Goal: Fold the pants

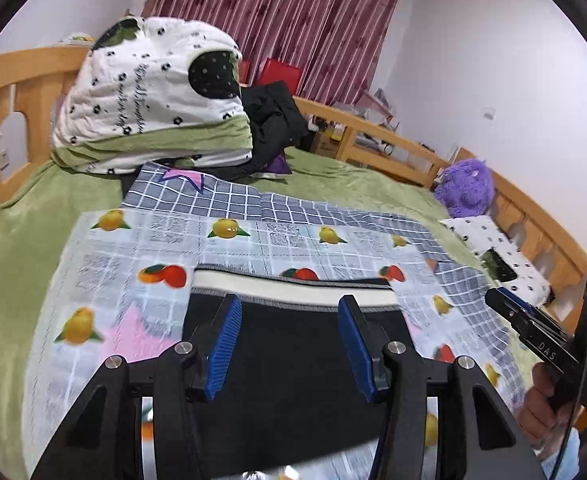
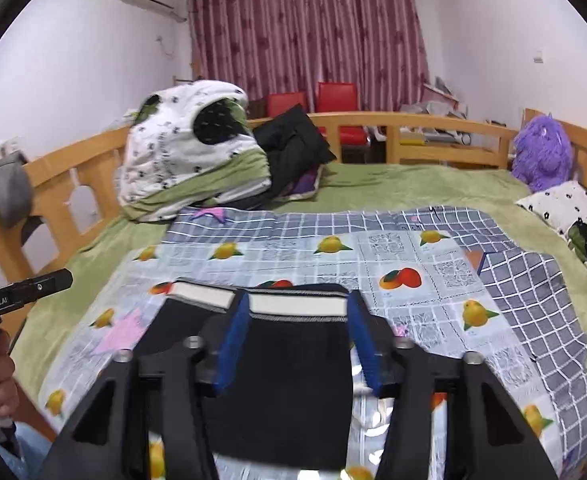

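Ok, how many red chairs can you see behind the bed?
2. One red chair left, another right, side by side before the curtain, beyond the bed rail. More may be hidden.

Bed (image 2: 413, 188): a printed sheet (image 2: 373, 256) spread over its near half. Pants (image 2: 293, 360) on the sheet's near part, waistband toward the far rail. Far left corner: a folded quilt (image 2: 189, 152), a jacket (image 2: 293, 140) just right of it, touching. Far right corner: a plush toy (image 2: 541, 152), a pillow (image 2: 573, 212) before it. Chairs (image 2: 333, 108) behind the far rail.
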